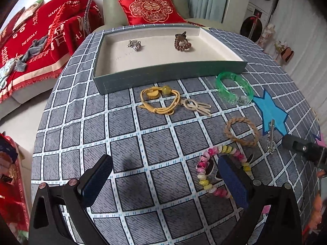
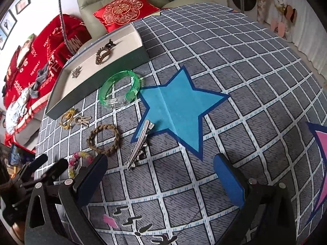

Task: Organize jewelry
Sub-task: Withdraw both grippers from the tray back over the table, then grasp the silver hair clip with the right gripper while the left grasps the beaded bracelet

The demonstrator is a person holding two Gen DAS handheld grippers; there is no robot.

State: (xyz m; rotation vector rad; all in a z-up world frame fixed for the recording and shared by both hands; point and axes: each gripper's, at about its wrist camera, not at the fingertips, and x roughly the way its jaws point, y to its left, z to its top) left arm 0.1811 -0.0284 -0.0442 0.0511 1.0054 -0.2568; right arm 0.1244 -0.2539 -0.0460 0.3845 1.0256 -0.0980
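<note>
- Hovering with both tools gaping and empty: left tool (image 1: 163, 180) low in its frame, right tool (image 2: 160, 180) low in its own.
- Lying loose on the checked worktop (image 1: 130, 143): pastel bead bracelet (image 1: 201, 170) at lower right, touching the left tool's pad; braided ring (image 2: 103, 138); silver hair clip (image 2: 140, 143) overlapping the blue star (image 2: 179, 106).
- Likely handling light and floppy, beads probably slippery; pinching across one strand.
- Waiting at upper centre: tray (image 1: 169, 72), already holding two pieces.
</note>
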